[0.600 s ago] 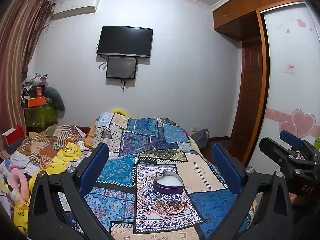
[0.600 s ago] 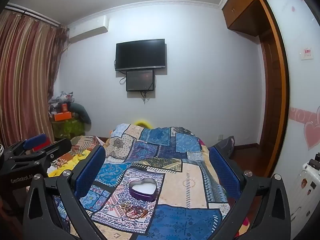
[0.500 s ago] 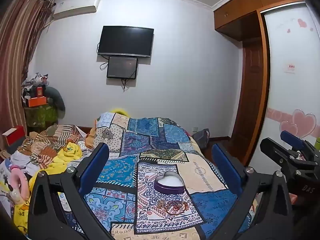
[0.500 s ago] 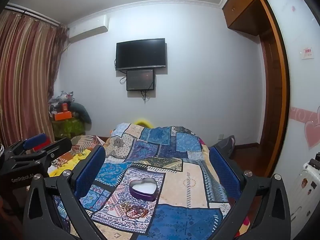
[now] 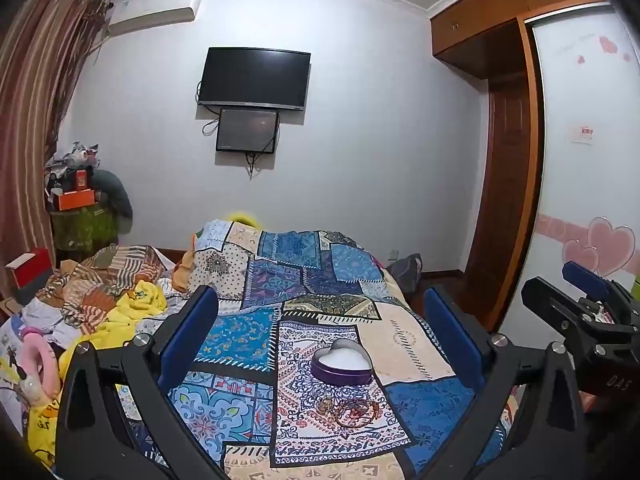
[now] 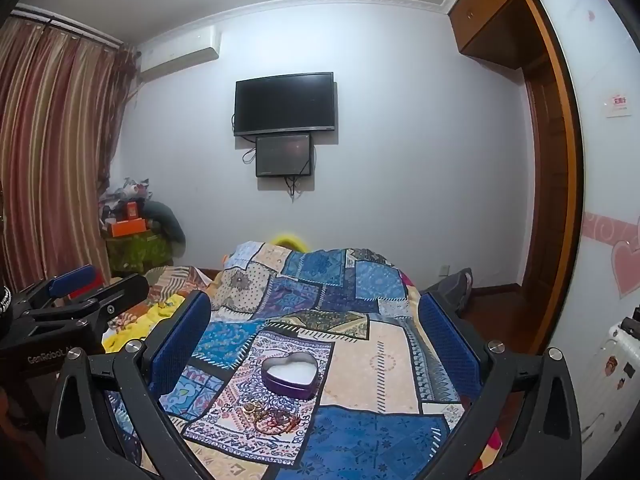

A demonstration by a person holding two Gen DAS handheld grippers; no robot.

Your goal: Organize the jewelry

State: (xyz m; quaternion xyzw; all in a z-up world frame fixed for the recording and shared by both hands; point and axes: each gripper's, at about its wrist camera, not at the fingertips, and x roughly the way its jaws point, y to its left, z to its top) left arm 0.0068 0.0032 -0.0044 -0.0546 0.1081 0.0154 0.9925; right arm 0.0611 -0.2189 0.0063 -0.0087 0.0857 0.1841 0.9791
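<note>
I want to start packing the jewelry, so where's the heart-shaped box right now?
The heart-shaped box sits open on the patchwork quilt, mid-bed in both wrist views, just beyond the pile of bracelets.

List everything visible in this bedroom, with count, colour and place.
heart-shaped box: one, purple, open, on the quilt.
jewelry pile: one tangle, gold and reddish, just in front of the box.
patchwork quilt: one, mostly blue, covering the bed.
clothes heap: yellow and striped, left of the quilt.
television: one, black, on the wall.
small screen: one, dark, below the television.
air conditioner: one, white, high on the wall.
curtain: striped, far left.
left gripper: open, empty.
right gripper: open, empty.
</note>
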